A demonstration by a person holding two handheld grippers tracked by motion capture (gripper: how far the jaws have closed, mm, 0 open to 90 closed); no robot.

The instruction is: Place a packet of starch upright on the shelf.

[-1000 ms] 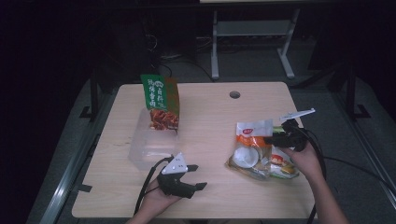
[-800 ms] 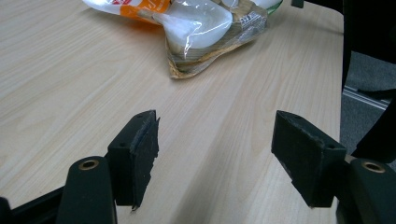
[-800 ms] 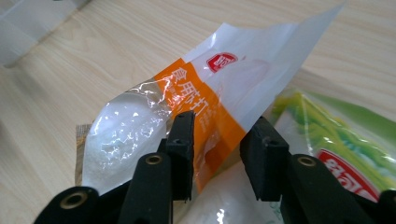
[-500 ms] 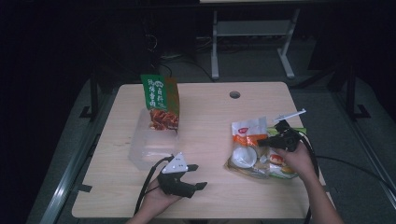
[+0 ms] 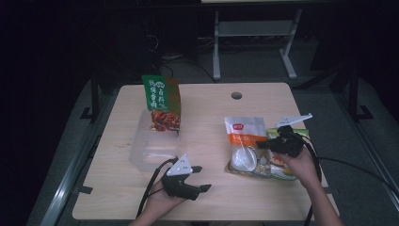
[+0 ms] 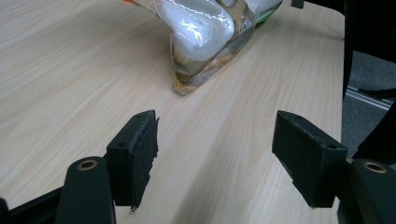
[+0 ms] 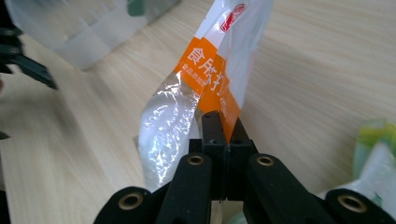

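R hand-held gripper [image 7: 219, 126] closed, seemingly pinching orange-white bag [image 7: 205, 88] edge.

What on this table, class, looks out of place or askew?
Little stands out. The green snack bag stands propped in the clear container, and the right gripper pinches the orange-and-white packet by its edge. Nothing spilled.

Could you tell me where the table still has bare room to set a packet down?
Free: the middle strip between the clear plastic container and the orange-and-white packet, and the far right area around the cable hole. Crowded: the right front, under the packets and right gripper.
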